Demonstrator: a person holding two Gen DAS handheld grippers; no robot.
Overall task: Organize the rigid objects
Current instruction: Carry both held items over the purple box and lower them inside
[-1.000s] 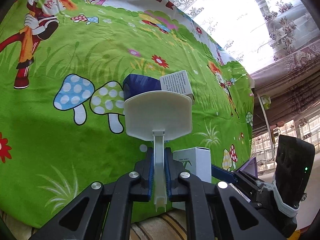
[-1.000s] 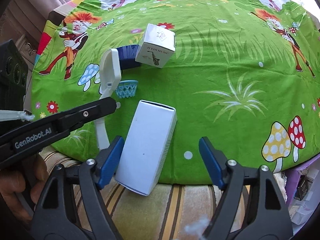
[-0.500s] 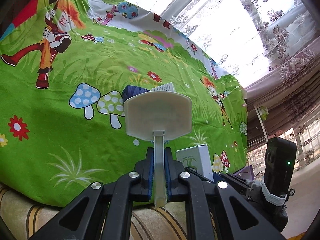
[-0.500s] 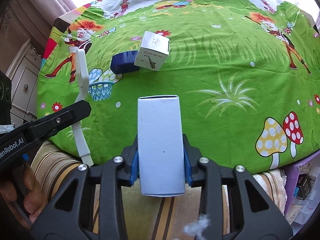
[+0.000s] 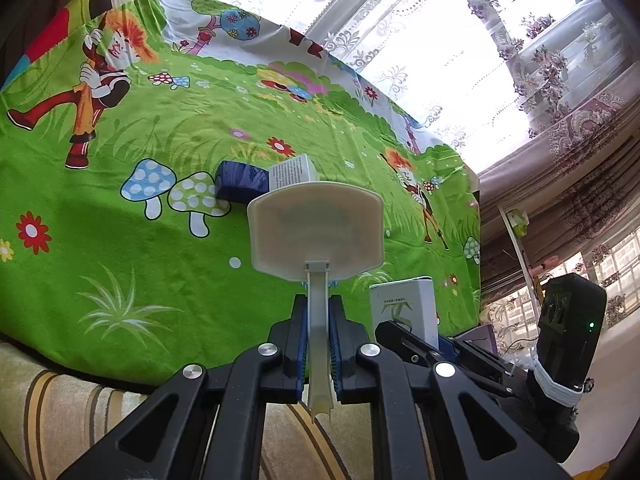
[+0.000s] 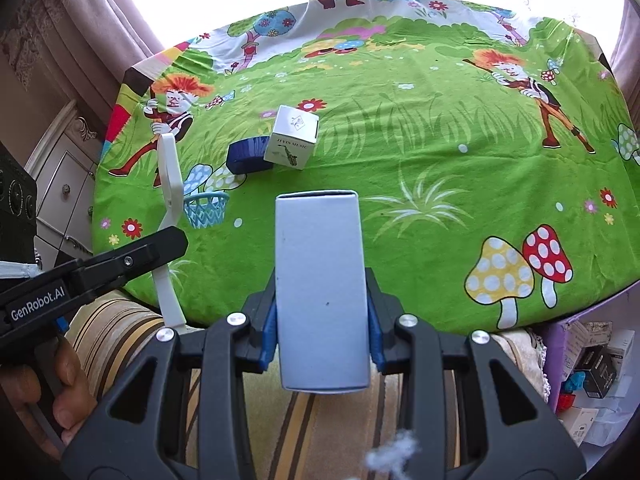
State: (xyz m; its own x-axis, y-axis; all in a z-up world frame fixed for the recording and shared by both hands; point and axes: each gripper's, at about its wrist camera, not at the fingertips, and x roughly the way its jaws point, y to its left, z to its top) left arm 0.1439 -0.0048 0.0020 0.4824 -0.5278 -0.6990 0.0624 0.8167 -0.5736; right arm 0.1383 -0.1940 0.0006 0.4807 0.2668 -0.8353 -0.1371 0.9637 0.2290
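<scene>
My left gripper is shut on the stem of a white toy basketball hoop, held above the near edge of the green cartoon cloth. From the right wrist view the hoop shows its blue net, with the left gripper at its stem. My right gripper is shut on a tall white box, lifted off the cloth; the same box appears beside the left gripper. A dark blue flat box and a white cube box lie together mid-cloth.
A striped cushion runs along the near edge of the cloth. A purple bin with small boxes stands at lower right. Curtains and a bright window lie beyond the far edge. A hand grips the left tool.
The right gripper closed on the tall white box, straightened it and lifted it off the cloth. Both grippers rose and drew back toward the near edge, the left still carrying the hoop.
</scene>
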